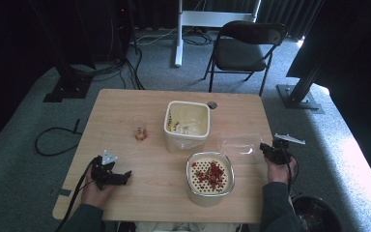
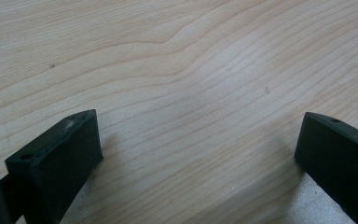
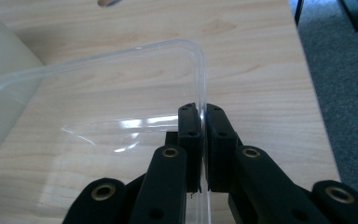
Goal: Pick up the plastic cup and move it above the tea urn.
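1. The right tongs (image 3: 203, 116) are pinched on the rim of a clear plastic lid (image 3: 121, 93); seen from the right gripper view, the thin edge runs straight down between the two black jaws, which are pressed against it from both sides.
2. From the high view that clear plastic lid (image 1: 239, 145) sits near the right edge of the table (image 1: 125, 106), with the right tongs (image 1: 265, 150) at its right side and the person's hand just behind them.
3. The left tongs (image 2: 198, 140) are spread wide, nothing between them, the bare wood grain showing between the two jaws in the left gripper view.
4. In the high view the left tongs (image 1: 121, 176) lie low at the near left part of the table, held by the person's left hand, well apart from everything else.
5. A cream tub (image 1: 187, 123) stands open near the middle of the table, just left of the lid.
6. In front of it, close to the near edge, sits a second container with a perforated insert (image 1: 210, 176) carrying red pieces.
7. A small orange-tinted glass (image 1: 140, 133) stands alone to the left of the cream tub.
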`<state>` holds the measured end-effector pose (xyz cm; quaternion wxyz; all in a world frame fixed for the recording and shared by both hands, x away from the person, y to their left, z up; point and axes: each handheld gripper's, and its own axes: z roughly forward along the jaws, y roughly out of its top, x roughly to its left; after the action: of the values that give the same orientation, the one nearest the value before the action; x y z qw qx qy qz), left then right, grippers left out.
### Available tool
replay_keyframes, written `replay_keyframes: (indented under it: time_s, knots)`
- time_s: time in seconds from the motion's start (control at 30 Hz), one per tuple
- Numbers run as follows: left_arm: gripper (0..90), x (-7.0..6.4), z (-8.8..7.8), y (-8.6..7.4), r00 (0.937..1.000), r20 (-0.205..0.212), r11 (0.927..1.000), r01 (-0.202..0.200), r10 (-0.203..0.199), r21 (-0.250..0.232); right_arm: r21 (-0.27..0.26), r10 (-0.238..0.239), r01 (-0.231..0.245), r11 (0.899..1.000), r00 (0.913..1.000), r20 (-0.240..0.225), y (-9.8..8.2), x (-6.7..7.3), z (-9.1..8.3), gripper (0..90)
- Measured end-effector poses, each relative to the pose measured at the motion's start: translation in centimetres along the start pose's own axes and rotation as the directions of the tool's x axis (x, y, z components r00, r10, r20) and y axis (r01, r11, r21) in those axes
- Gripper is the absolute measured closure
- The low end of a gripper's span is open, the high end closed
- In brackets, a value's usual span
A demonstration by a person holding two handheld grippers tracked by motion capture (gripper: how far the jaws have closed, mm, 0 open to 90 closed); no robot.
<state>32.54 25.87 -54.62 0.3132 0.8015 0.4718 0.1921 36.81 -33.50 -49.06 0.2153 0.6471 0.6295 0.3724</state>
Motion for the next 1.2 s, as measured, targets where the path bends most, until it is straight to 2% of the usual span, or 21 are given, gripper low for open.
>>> replay_keyframes:
  time_s: [0.07,0.17,0.43,0.73,0.9,1.07,1.1,1.2]
  knots:
    - [0.9,0.0,0.0,0.0,1.0,0.0,1.0,0.0,0.0,0.0,-0.022,0.012,-0.013,1.0,0.9999,-0.007,0.4,-0.1,-0.4,87.1]
    - [0.9,0.0,0.0,0.0,1.0,0.0,1.0,0.0,0.0,0.001,-0.05,0.003,-0.003,0.999,1.0,0.001,1.1,0.1,-1.1,87.2]
    - [0.9,0.0,0.0,0.0,1.0,0.0,1.0,0.0,0.0,0.0,-0.091,0.013,-0.012,0.996,0.9999,0.004,2.9,0.4,-2.2,87.3]
    - [0.9,0.0,0.0,0.0,1.0,0.0,1.0,0.0,0.0,0.0,-0.129,0.046,-0.049,0.99,0.9985,-0.03,5.5,0.4,-3.7,87.2]
    - [0.9,0.0,0.0,0.0,1.0,0.0,1.0,0.0,0.0,0.0,-0.153,0.014,-0.02,0.988,0.9991,-0.04,7.3,1.6,-4.6,87.2]
    - [0.9,0.0,0.0,0.0,1.0,-0.001,1.0,0.0,0.0,-0.001,-0.179,-0.011,-0.001,0.984,0.9978,-0.065,9.0,3.5,-5.0,87.2]
    - [0.9,0.0,0.0,0.0,1.0,-0.001,1.0,-0.001,0.001,-0.001,-0.188,-0.028,0.013,0.982,0.9967,-0.077,9.7,4.4,-5.1,87.2]
    - [0.9,0.0,0.0,0.0,1.0,0.0,1.0,0.0,0.0,0.0,-0.196,-0.039,0.021,0.98,0.9952,-0.09,10.3,5.2,-5.1,87.2]
